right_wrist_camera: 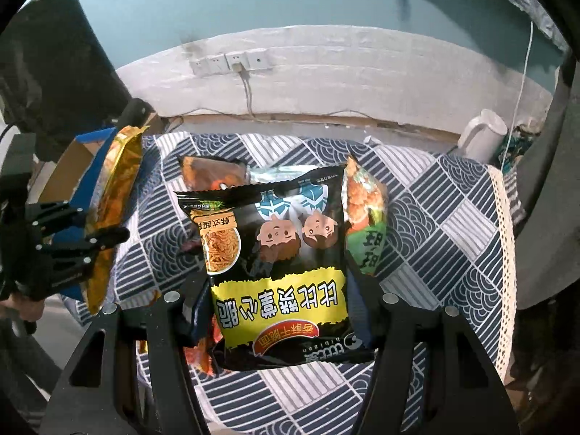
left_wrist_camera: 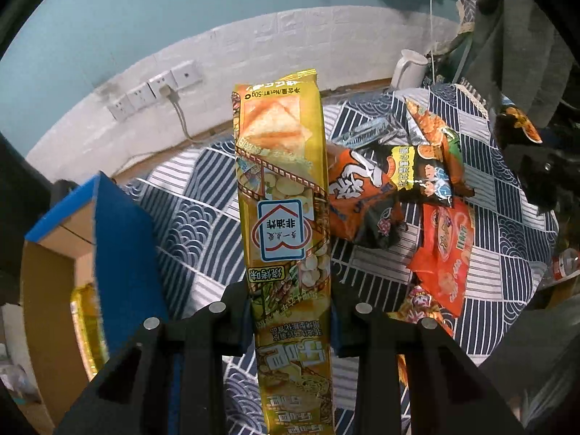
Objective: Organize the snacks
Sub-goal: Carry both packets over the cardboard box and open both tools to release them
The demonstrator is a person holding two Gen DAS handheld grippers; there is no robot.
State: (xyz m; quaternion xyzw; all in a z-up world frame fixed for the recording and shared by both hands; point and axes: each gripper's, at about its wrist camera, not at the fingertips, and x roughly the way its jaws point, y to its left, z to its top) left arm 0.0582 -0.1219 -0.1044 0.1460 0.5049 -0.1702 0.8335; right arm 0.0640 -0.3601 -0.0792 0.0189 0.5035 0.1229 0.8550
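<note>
The left gripper (left_wrist_camera: 290,320) points forward and slightly up, its two black fingers closed against the sides of a tall yellow snack packet (left_wrist_camera: 282,195) held upright between them. In the right wrist view this same gripper (right_wrist_camera: 92,239) appears at the far left, tilted. The right gripper (right_wrist_camera: 279,311) has its fingers spread wider, one on each side of a black noodle packet (right_wrist_camera: 279,253); they seem to be gripping it, though contact is hard to confirm.
</note>
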